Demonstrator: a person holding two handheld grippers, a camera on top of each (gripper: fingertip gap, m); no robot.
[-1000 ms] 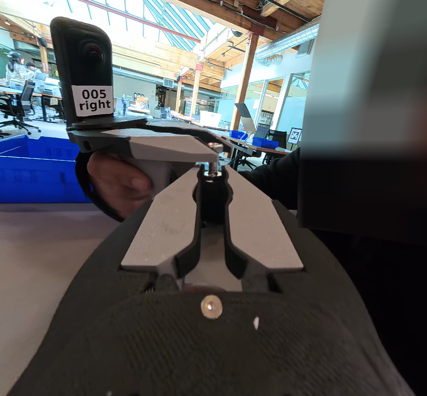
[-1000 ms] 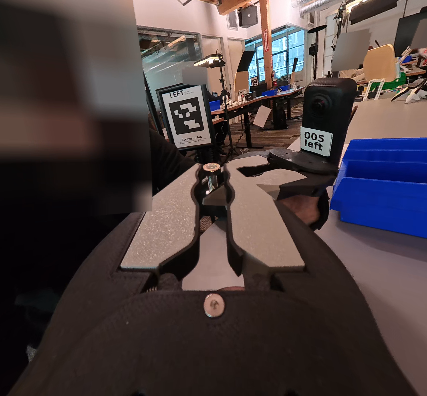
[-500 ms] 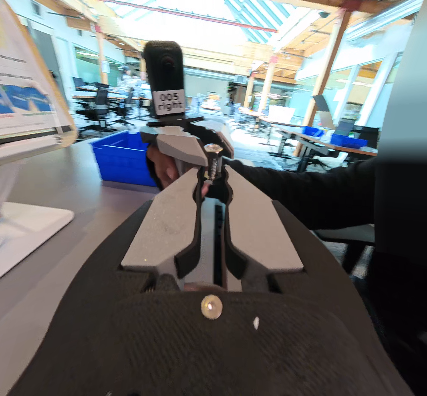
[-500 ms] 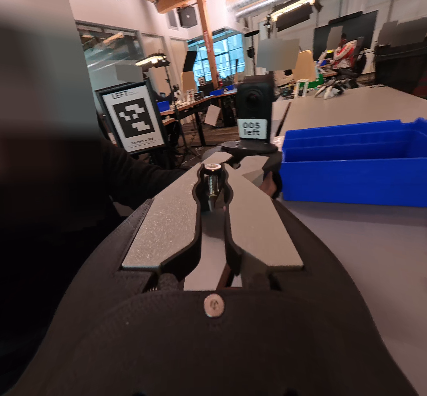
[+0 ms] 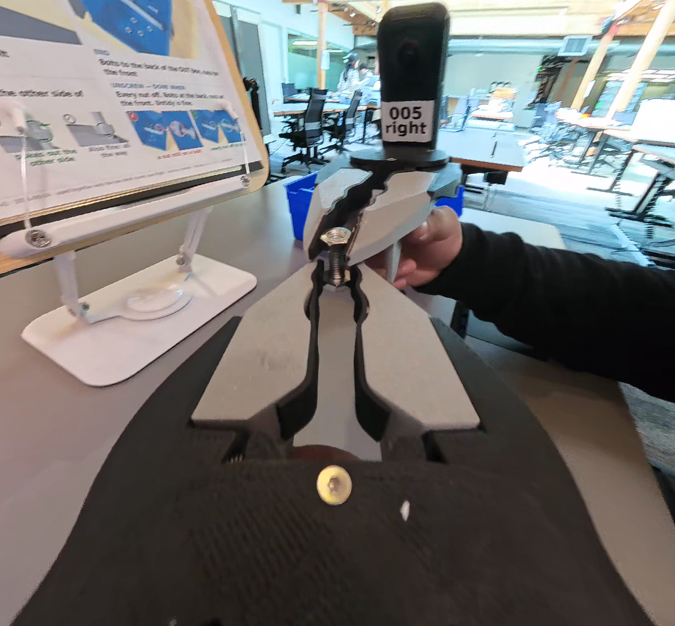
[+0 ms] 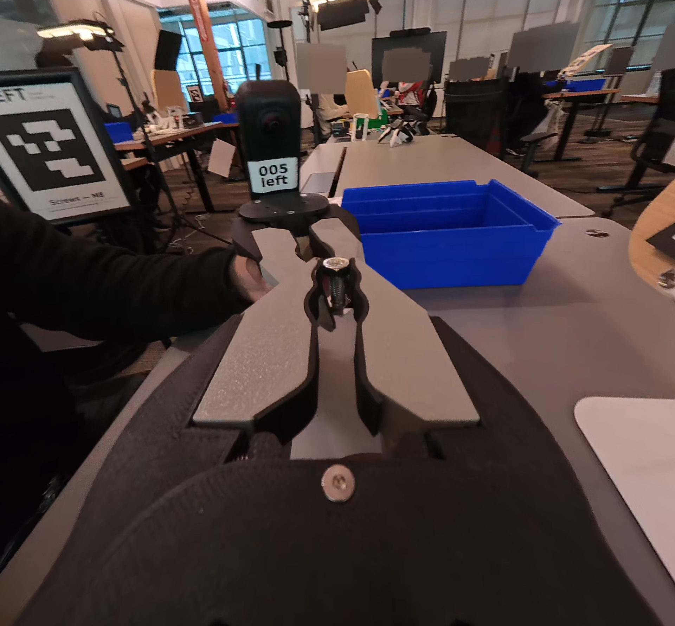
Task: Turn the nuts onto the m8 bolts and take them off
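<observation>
- Two claws have both swung round since a sec ago, but neither has let go.
- L wrist view: a white stand w/ a printed paper sheet (image 5: 138,319) now fills the left side; before, it was not there.
- Same view: the left claw (image 5: 336,274), grey plates w/ black inner pads, is clenched low on the silver metal bolt (image 5: 335,257), which stands upright, head on top.
- A small silver nut (image 5: 336,286) seems to sit right at that pinch, but it's too tiny to be sure.
- The right claw (image 5: 334,243), same grey and black, reaches in from the far side and meets the bolt by its head.
- R wrist view: the big blue plastic bin (image 6: 449,243) now shows whole, well behind the bolt, on the grey table (image 6: 511,334).
- Here the right claw grips the bolt's head end; the bolt sits right b/w its tips.
- My guess: the turning is still going on. I can't tell if the nut has moved along the thread.
</observation>
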